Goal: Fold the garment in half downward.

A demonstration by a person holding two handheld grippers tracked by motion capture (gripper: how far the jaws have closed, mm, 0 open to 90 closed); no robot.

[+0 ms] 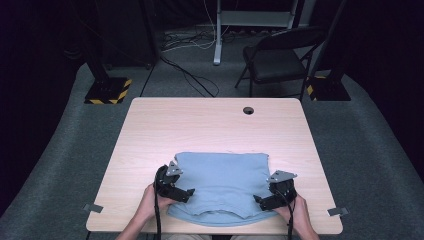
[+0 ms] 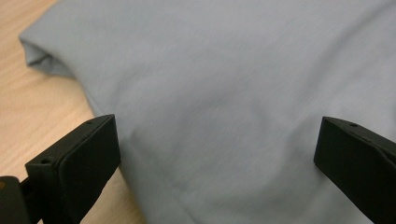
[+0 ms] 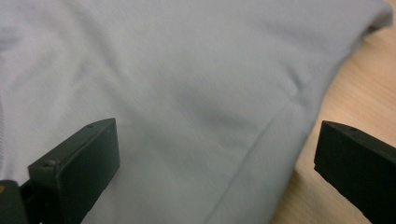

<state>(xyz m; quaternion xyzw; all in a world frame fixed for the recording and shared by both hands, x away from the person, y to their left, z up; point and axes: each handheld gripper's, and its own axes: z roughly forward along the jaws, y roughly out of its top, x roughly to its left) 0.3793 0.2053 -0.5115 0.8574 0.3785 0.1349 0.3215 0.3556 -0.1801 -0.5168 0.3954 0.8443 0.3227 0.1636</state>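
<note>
The left gripper (image 1: pixel 190 192) sits at the near left edge of a folded light blue garment (image 1: pixel 222 182), its jaws spread wide with nothing pinched between them. In the left gripper view, one jaw hangs over bare wood at the cloth's edge and the other over the fabric, and the garment's (image 2: pixel 224 93) folded corner shows toward the upper left. The right gripper (image 1: pixel 258 200) mirrors it at the near right edge, jaws equally wide apart and holding nothing. In the right gripper view, one jaw is over the cloth (image 3: pixel 187 84) and the other over the wood beside a seam that runs along the garment's side. A person's left hand (image 1: pixel 150 197) and right hand (image 1: pixel 298 210) grip the tools from the bottom of the high view, and a black cable (image 1: pixel 158 220) trails back from the left one.

The garment lies flat on the near half of a pale wooden desk (image 1: pixel 210 125), folded into a rough rectangle, with a curved neckline at the edge closest to the person. The far half of the desk is bare wood, with a small round hole (image 1: pixel 248 110) near its far edge.

Beyond the desk, a dark folding chair (image 1: pixel 280 57) stands on grey carpet (image 1: pixel 60 150). Cables (image 1: pixel 190 75) run across the floor, and stand bases with yellow and black striping (image 1: pixel 107 91) sit to either side.
</note>
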